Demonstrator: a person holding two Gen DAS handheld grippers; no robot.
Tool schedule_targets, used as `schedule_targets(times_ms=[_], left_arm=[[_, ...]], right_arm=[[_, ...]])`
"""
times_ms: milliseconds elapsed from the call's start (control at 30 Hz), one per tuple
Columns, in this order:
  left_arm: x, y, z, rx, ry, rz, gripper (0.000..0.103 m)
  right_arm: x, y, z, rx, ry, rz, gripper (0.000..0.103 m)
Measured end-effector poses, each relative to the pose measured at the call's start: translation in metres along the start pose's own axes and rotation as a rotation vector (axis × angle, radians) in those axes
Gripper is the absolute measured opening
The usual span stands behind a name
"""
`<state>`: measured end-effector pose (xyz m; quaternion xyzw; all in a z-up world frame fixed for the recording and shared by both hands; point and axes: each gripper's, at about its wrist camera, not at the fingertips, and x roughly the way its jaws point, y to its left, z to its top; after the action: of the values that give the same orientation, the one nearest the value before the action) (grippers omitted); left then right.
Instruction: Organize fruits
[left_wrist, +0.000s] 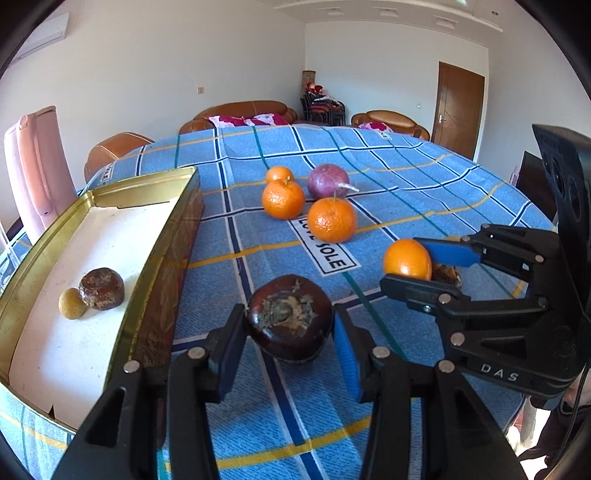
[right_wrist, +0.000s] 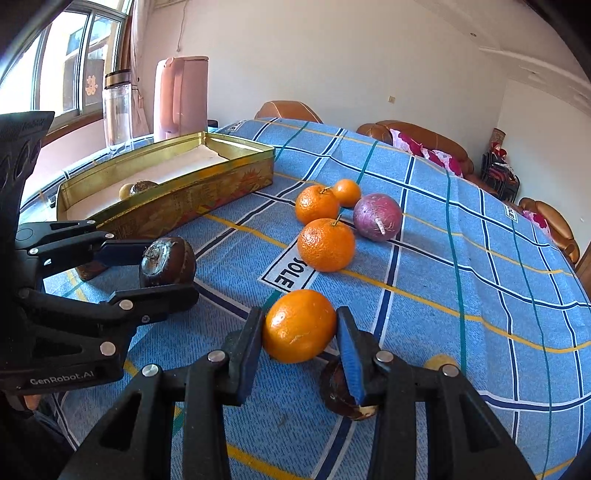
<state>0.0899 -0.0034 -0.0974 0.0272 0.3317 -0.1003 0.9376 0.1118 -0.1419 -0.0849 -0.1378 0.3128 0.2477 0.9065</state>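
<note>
My left gripper (left_wrist: 288, 339) is shut on a dark brown round fruit (left_wrist: 290, 319) low over the blue checked cloth, just right of the gold tin tray (left_wrist: 162, 229). The right wrist view shows the same left gripper (right_wrist: 170, 271) with that brown fruit (right_wrist: 168, 262). My right gripper (right_wrist: 299, 317) is shut on an orange (right_wrist: 299, 326), also seen as the right gripper (left_wrist: 406, 262) from the left. In the tray lie a brown fruit (left_wrist: 101, 288) and a small yellowish fruit (left_wrist: 72, 302). Three oranges (right_wrist: 326, 243) and a purple fruit (right_wrist: 377, 216) sit mid-table.
Another brown fruit (right_wrist: 340, 395) lies under my right finger, with a small yellow fruit (right_wrist: 439, 362) beside it. A pink jug (right_wrist: 181, 96) and a clear bottle (right_wrist: 117, 110) stand behind the tray (right_wrist: 184, 199). Brown sofas ring the table's far edge.
</note>
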Motion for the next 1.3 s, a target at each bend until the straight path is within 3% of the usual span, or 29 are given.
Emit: schedule_targets(times_ms=[467,1300], left_arm=[[-0.016,0.003,-0.003,-0.018,-0.113,0.048,0.048],[-0.039,-0.006,-0.007,0.024,-0.274,0.133,0.048]], right_arm=[[-0.024,0.002,-0.004,-0.006,-0.160,-0.001,0.041],[-0.048,0.003,-0.015,-0.017,-0.324,0.022,0.041]])
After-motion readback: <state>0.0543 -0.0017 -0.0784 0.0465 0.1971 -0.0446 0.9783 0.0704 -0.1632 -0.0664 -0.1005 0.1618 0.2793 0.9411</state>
